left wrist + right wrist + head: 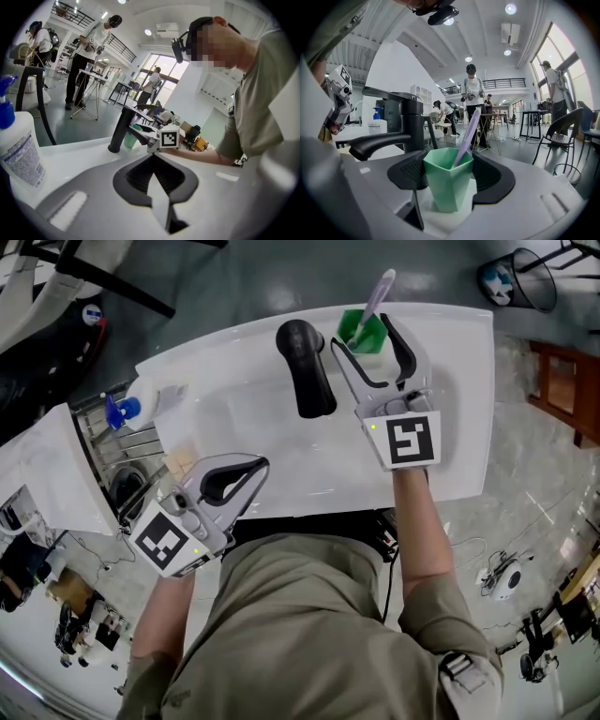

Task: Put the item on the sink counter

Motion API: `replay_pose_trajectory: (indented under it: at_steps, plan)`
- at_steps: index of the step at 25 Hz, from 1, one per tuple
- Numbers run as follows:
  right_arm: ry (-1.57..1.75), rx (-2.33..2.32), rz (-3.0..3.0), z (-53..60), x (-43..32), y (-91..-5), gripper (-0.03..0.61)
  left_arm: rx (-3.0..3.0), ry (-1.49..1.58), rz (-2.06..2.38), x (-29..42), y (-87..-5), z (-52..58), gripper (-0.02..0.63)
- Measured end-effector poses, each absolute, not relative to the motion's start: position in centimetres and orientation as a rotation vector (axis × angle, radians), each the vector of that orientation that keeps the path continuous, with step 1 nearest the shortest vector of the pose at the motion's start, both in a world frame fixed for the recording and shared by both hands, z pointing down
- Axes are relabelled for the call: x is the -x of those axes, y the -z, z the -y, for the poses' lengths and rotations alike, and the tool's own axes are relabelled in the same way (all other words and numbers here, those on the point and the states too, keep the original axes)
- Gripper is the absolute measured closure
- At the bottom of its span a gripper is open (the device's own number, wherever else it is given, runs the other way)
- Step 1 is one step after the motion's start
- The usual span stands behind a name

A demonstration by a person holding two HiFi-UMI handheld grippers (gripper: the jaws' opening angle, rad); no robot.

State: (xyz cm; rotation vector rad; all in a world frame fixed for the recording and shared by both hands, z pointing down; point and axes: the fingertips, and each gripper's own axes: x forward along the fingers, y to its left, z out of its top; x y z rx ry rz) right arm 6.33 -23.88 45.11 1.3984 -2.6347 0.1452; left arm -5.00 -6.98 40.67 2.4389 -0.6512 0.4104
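Note:
A mint-green cup (364, 334) (447, 180) holding a purple toothbrush (378, 294) (466, 136) stands on the white sink counter (459, 409), just right of the black faucet (305, 367) (401, 126). My right gripper (364, 332) (449, 187) reaches over the basin and is shut on the cup, a pad against each side, with the cup's base down at the counter surface. My left gripper (261, 468) (154, 187) hovers at the counter's near left edge, shut and holding nothing. The cup (127, 139) also shows small beside the faucet (119, 131).
A white soap bottle with a blue pump (141, 407) (18, 145) stands at the counter's left end. A wire rack (122, 451) sits below it. A mesh bin (525, 277) and wooden furniture (567, 390) lie off to the right. People stand in the room behind.

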Motion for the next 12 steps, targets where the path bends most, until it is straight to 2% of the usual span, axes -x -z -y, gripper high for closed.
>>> replay_pose_trajectory:
  at_steps: [12]
  plan:
    - [-0.121, -1.409, 2.605, 22.83, -6.57, -45.46, 0.265, -2.438, -0.396, 0.642, 5.03, -40.65, 7.1, 0.607]
